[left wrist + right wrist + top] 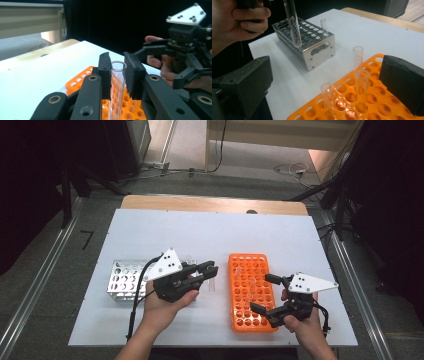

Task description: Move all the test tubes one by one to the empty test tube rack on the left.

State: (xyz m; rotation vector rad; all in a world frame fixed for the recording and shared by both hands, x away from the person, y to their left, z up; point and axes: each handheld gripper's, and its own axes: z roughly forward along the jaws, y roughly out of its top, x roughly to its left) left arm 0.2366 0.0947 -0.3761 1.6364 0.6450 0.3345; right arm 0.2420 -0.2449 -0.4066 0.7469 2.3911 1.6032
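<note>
Test tubes are being moved from the metal rack [122, 281] across to the orange rack [251, 290], and the job looks to be in its middle stretch. Three clear tubes are seen standing in the orange rack in the right gripper view, the nearest [329, 97] at the front, with most holes unfilled. One tube [323, 25] is seen leaning in the far corner of the metal rack, so at least that one is judged left to carry.

A further test tube [116, 87] is clamped near its rim between the pads of the left gripper [209, 268], jaws closed tight on the glass. It is held in the air between the two racks, hanging roughly upright, its rounded bottom above the metal rack's near edge in the right gripper view.

The left hand [165, 307] is raised off the table, its gripper pointed toward the orange rack. The right gripper [263, 293] is held over the orange rack's near right edge, jaws spread wide, nothing between them, its hand [306, 327] low at the table's front.
</note>
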